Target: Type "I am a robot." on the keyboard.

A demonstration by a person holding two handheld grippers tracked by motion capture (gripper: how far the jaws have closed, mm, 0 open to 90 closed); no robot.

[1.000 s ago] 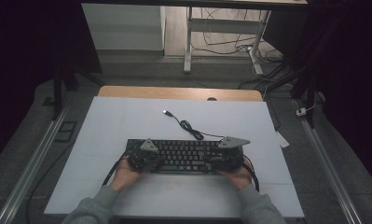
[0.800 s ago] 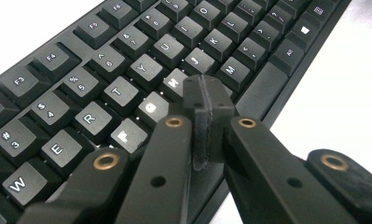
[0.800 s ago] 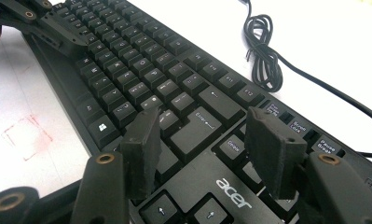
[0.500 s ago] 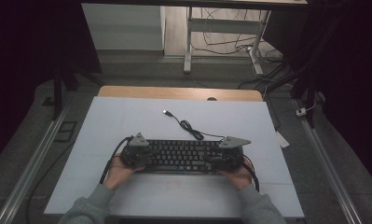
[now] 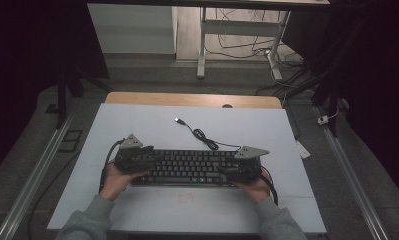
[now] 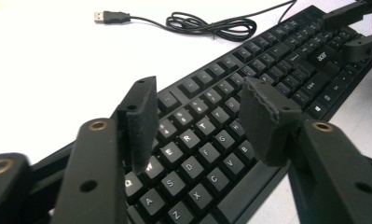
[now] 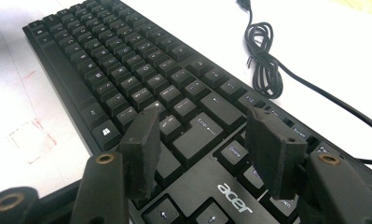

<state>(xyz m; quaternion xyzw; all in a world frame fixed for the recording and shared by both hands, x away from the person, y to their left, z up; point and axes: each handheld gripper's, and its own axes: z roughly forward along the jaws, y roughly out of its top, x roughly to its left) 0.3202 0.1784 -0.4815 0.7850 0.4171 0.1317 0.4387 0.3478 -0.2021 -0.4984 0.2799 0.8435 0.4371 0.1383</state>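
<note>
Keyboard (image 5: 189, 167): flat on the white table (image 5: 137, 120), near the person's edge.
Left claw (image 6: 197, 123): jaws just opened, hovering over the letter keys, nothing gripped.
Right claw (image 7: 200, 149): spread wide above the arrow-key end, empty.
Progress: keyboard looks set down; hands not yet clear.

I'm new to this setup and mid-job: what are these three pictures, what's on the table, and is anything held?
A person holds a two-jaw tool in each hand. The high view looks down on the table; the other two views look along each tool's jaws. A black keyboard lies there, its cable coiled behind it. The left gripper hovers over the letter keys; its jaws have just been opening, with nothing between them. The right gripper is open over the other end. Nothing is held.
</note>
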